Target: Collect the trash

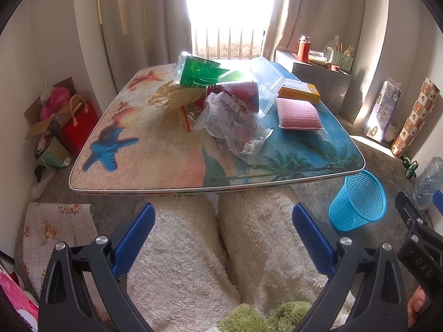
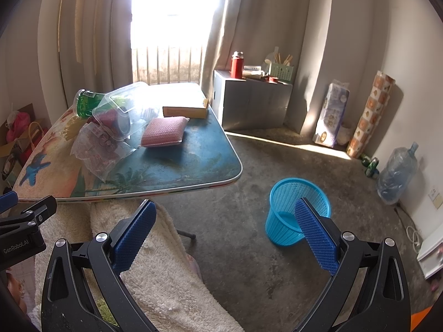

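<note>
A pile of trash lies on the beach-print table: a crumpled clear printed bag, a green packet, a red cup inside a clear plastic box, and crumpled yellow paper. A blue mesh bin stands on the floor right of the table. My left gripper hangs open over fleece-covered knees, short of the table edge. My right gripper is open above the floor, its right finger in front of the bin.
A pink sponge and a yellow box lie on the table's right part. A grey cabinet with a red flask stands behind. Bags sit on the floor at left; a water jug and rolls line the right wall.
</note>
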Available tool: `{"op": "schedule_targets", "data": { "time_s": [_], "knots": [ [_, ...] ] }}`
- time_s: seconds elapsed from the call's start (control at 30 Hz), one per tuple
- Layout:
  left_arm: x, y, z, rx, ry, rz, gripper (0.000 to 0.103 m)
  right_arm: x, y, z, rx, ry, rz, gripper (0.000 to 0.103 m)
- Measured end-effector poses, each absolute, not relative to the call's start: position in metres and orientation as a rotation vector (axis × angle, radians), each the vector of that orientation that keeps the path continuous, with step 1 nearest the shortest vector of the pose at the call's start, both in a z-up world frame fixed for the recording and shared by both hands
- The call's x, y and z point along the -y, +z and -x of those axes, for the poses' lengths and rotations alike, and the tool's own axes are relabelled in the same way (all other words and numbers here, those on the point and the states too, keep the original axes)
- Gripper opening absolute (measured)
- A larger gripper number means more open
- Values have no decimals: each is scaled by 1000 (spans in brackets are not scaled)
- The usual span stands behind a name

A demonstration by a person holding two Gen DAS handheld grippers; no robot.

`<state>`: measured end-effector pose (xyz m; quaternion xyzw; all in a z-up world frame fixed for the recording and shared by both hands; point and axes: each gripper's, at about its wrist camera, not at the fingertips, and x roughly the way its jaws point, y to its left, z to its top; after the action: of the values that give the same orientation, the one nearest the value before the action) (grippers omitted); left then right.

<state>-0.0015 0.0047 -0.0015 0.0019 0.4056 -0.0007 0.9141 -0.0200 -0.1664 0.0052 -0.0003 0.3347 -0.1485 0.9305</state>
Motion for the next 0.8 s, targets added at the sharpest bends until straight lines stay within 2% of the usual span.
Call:
{"op": "schedule_targets", "data": {
  "time_s": [0.3,0.8],
  "knots": [
    [-13,-5,-9,-837,7,-7,97,181,9,12,-659,-297,-37,96],
    [-48,-2,-57,-796,30,20,97,183,14,-49,-573,-102,-40,96]
  ]
}}
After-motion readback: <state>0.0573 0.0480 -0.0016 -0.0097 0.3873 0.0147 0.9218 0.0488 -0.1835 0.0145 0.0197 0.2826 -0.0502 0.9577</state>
